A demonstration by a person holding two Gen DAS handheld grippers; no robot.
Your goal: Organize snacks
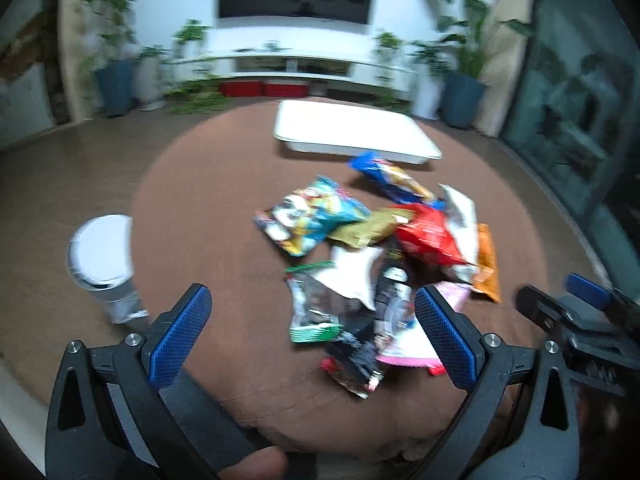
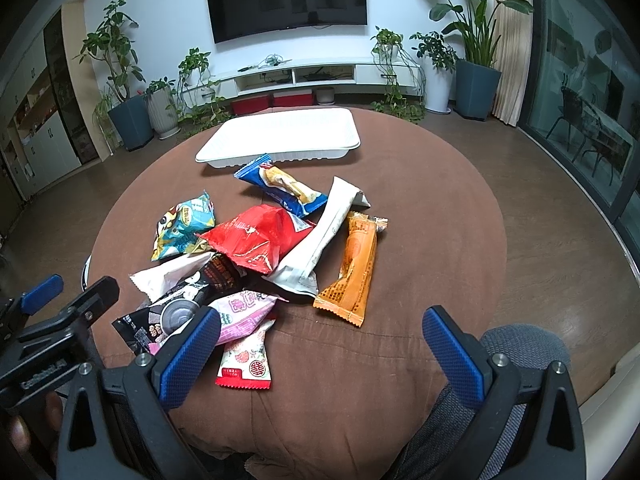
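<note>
A heap of snack packets lies in the middle of a round table with a brown cloth [image 2: 420, 208]. It holds a red bag [image 2: 256, 240], an orange bar [image 2: 354, 268], a blue bar [image 2: 284, 188], a long white packet [image 2: 324, 240], a teal bag [image 2: 184, 228] and a pink packet [image 2: 244, 312]. A white tray [image 2: 284, 136] stands empty behind the heap; it also shows in the left wrist view [image 1: 352, 132]. My left gripper [image 1: 312, 312] is open over the near left packets. My right gripper [image 2: 320, 332] is open and empty over the near edge, by the pink packet.
A silver-lidded bin [image 1: 100, 256] stands on the floor left of the table. A grey chair back [image 2: 524, 344] sits at the near right edge. Potted plants, a TV unit and glass doors line the room beyond.
</note>
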